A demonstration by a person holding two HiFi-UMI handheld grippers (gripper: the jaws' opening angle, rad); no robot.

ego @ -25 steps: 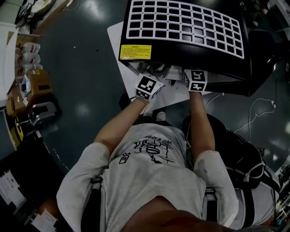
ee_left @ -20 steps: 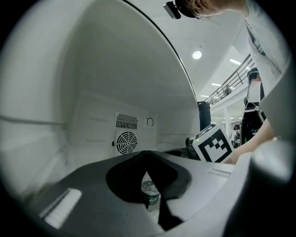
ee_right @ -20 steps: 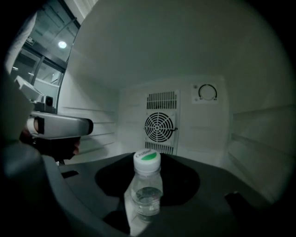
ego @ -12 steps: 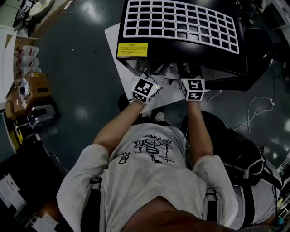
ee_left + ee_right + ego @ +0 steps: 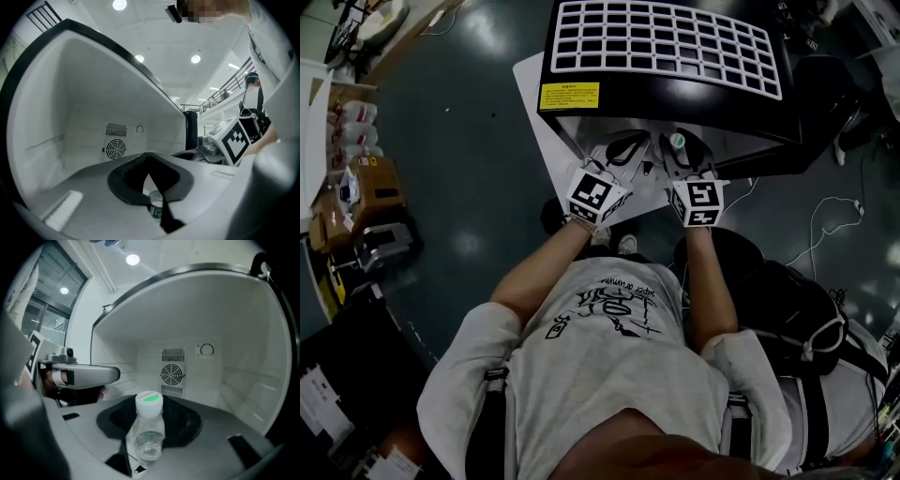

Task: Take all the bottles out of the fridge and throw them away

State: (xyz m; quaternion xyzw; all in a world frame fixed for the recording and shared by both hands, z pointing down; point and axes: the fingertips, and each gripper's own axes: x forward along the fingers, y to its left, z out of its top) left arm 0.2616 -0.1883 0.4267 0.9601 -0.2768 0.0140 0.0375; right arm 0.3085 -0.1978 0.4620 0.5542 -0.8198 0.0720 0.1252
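Observation:
The black mini fridge (image 5: 675, 94) with a white grille on top stands open in front of me; its white inside with a fan (image 5: 172, 375) shows in both gripper views. My right gripper (image 5: 680, 155) is shut on a clear bottle (image 5: 149, 432) with a white cap (image 5: 677, 141), upright at the fridge's mouth. My left gripper (image 5: 625, 150) sits beside it. A small green-labelled bottle (image 5: 157, 206) is pinched low between its black pads (image 5: 122, 180), and only the bottle's top shows. No other bottle shows inside.
Cardboard boxes and clutter (image 5: 366, 187) line the floor at left. A black bag (image 5: 797, 319) and loose cables (image 5: 825, 225) lie at right. The fridge stands on a white sheet (image 5: 534, 84).
Both grippers have drawn back toward me out of the fridge. The white-capped bottle now shows in the head view.

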